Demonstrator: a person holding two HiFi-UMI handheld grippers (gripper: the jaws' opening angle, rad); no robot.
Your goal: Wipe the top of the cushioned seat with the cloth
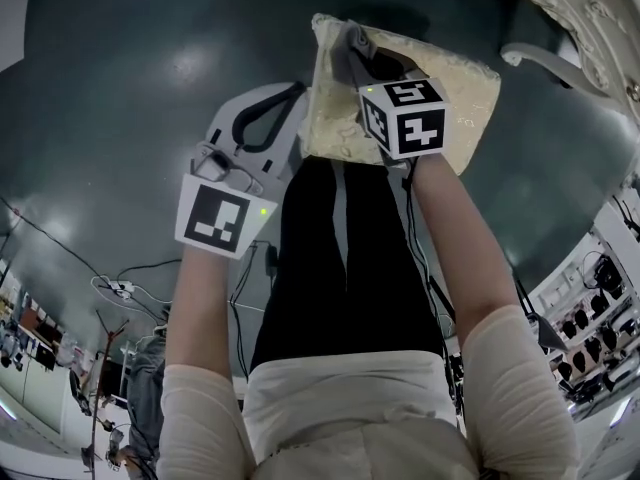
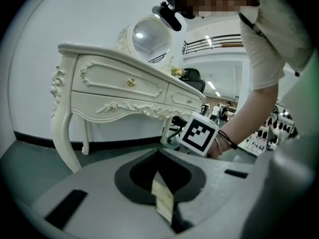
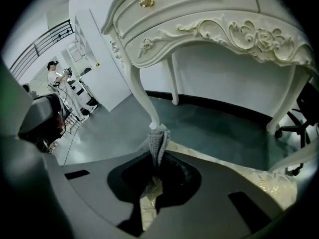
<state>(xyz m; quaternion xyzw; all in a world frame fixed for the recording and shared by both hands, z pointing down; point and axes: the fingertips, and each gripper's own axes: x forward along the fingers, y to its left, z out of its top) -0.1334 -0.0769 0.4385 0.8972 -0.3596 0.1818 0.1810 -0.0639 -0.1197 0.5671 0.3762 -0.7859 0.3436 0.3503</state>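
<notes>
1. The right gripper (image 3: 153,179) is pinching the grey cloth (image 3: 155,144) tight between its jaws.
2. The cloth is bunching up over the cushioned seat (image 1: 462,86), near one corner.
3. The left gripper (image 1: 285,98) is pressing its jaws together on nothing, just beside the seat.

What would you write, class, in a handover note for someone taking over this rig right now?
Right gripper: fingers shut on the grey cloth, over the cushioned seat near its far left corner.
Left gripper: fingers together, beside the seat's left edge.
Done: cloth in grip, at the seat.
To do: wipe the seat top; nothing shows how much is already wiped.
</notes>
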